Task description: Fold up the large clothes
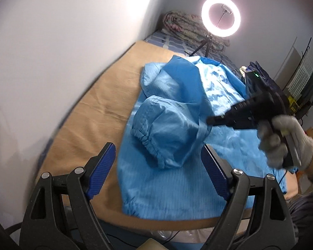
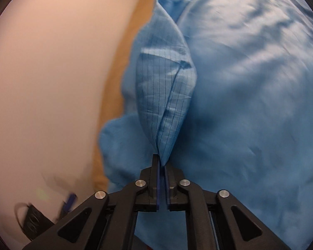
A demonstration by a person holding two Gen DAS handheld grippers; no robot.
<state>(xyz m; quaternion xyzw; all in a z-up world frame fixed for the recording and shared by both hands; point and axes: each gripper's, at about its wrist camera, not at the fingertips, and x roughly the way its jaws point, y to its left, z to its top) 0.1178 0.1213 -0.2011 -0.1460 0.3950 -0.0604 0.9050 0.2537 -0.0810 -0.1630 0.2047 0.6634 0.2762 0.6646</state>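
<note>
Blue-padded fingers of the left claw sit right up front in the left wrist view, spread wide with nothing between them, hovering over the near hem of the blue jacket. That jacket is lying on a tan blanket spread over the bed, and one sleeve with an elastic cuff is already folded across the body. Over on the right side a gloved hand carries the right claw above the fabric, pretty blurred, so it looks like it's mid-swing. Ring light and a rolled quilt are at the far end, not in the way.

Right wrist view: the right claw is clenched on a pinch of the striped blue cloth, a peaked fold of sleeve rising out of it, the rest of the jacket billowing to the right, tan blanket showing at the left.

My take on doing this bit well: keep that pinch firm and carry the sleeve across low so it doesn't drag the body out of square. I'd lay it to mirror the other sleeve before letting go. The free left claw could pin the hem or the first sleeve so nothing slides. Slippery-looking fabric, so go slow
</note>
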